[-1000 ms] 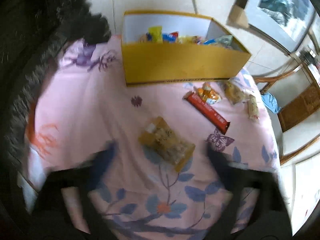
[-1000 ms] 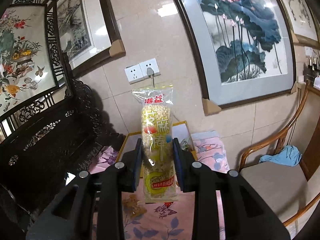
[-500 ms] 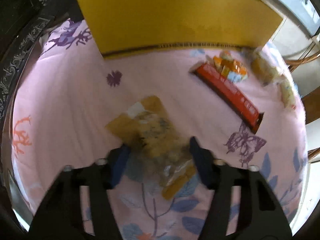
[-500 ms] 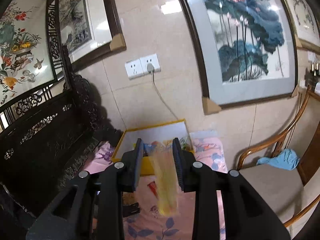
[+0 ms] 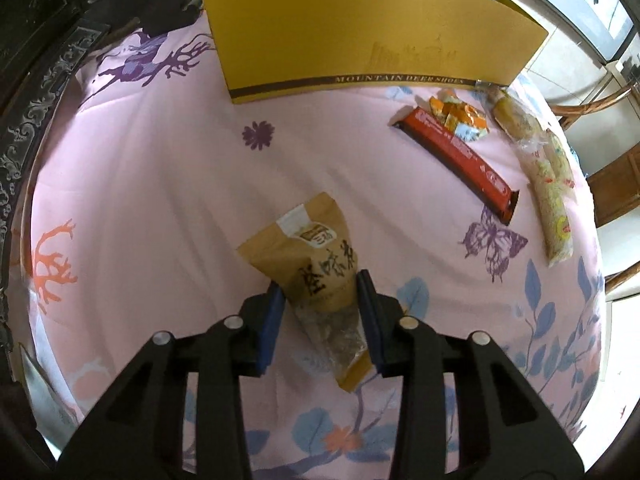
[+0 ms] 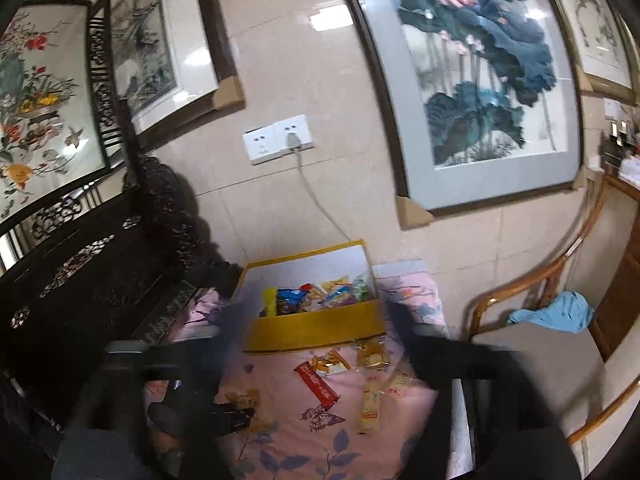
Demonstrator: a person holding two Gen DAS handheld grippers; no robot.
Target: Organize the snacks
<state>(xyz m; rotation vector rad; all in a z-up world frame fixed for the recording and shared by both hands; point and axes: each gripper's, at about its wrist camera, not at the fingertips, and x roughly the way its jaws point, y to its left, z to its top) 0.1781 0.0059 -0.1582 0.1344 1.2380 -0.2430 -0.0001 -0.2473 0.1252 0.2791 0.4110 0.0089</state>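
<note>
My left gripper (image 5: 320, 292) is shut on a brown paper snack pouch (image 5: 310, 268) that rests on the pink floral cloth (image 5: 160, 180). A yellow box (image 5: 372, 36) stands at the back; in the right wrist view (image 6: 316, 320) it holds several snack packs. A red bar (image 5: 456, 154), an orange pack (image 5: 460, 116) and a long yellow-green pack (image 5: 554, 208) lie at the right. My right gripper (image 6: 316, 316) is open, blurred and empty, high above the table. The long pack lies below it (image 6: 370, 404).
A dark carved wooden bench (image 6: 80, 280) stands at the left. A wooden chair with a blue cloth (image 6: 556, 314) stands at the right. Framed paintings (image 6: 472, 68) and a wall socket (image 6: 280, 140) are on the wall behind the box.
My left gripper came down and closed on the brown pouch. My right gripper opened and let go of the long yellow-green pack, which dropped onto the cloth at the right.
</note>
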